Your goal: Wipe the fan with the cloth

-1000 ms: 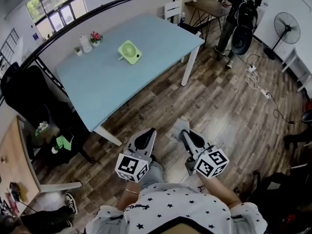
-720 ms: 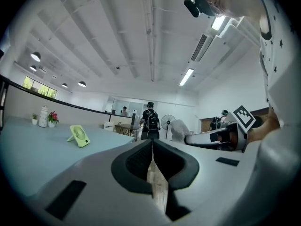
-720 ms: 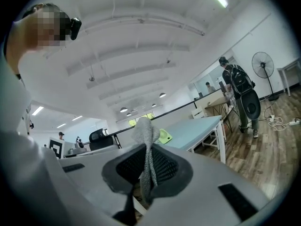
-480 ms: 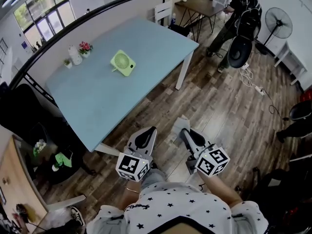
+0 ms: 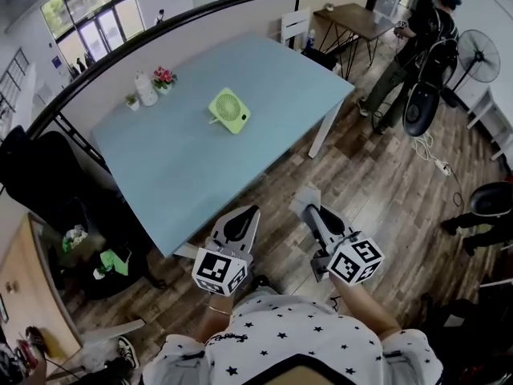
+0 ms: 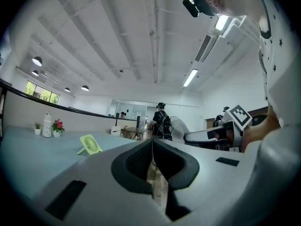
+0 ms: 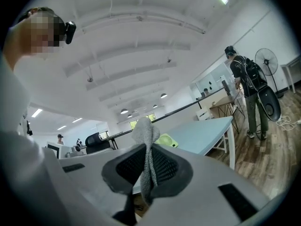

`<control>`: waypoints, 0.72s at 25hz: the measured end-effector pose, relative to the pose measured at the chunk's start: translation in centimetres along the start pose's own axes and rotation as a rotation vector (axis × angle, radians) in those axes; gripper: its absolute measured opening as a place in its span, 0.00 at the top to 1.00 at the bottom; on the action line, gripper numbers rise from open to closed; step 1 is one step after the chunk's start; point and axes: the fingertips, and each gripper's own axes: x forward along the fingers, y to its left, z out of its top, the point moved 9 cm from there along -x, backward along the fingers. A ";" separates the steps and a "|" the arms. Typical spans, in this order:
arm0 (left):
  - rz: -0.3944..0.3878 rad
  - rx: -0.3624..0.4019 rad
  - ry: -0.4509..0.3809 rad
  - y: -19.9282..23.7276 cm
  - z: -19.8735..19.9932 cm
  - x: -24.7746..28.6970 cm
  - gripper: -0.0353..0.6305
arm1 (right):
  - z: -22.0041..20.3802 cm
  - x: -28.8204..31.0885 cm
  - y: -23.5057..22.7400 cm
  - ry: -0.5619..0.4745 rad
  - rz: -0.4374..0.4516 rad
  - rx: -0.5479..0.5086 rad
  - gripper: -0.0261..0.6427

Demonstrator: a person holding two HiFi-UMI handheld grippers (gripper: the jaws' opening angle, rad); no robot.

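Observation:
A small green fan (image 5: 230, 111) stands on the light blue table (image 5: 184, 175), well ahead of both grippers. My left gripper (image 5: 244, 216) is held low near the table's front corner, its jaws shut with nothing between them. In the left gripper view the fan (image 6: 89, 144) sits far off to the left on the tabletop. My right gripper (image 5: 309, 210) is over the wooden floor beside the table, shut on a grey cloth (image 5: 307, 196). The cloth (image 7: 145, 134) sticks up from between the jaws in the right gripper view, with the fan (image 7: 165, 140) just behind it.
A white bottle (image 5: 145, 88), pink flowers (image 5: 163, 76) and a tiny plant (image 5: 130, 100) stand at the table's far edge. A black chair (image 5: 48, 167) is at the left. A person with a backpack (image 5: 417, 42), a standing fan (image 5: 481, 50), a wooden table (image 5: 361, 18) and floor cables (image 5: 433, 155) are beyond.
The table and fan have drawn closer and shifted right in the head view. The person in the background has walked to the right. Both grippers keep the same pose and grip.

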 end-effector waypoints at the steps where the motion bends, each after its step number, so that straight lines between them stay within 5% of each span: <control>1: 0.009 0.003 -0.003 0.5 0.1 -0.1 0.90 | 0.0 0.7 0.2 0.001 0.012 0.001 0.92; 10: 0.091 -0.005 -0.004 2.5 -0.1 -0.7 0.90 | 0.0 4.8 -0.3 0.044 0.095 -0.014 0.92; 18: 0.271 0.011 -0.002 5.3 0.0 0.3 0.90 | 1.2 12.0 -3.0 0.078 0.251 -0.011 0.92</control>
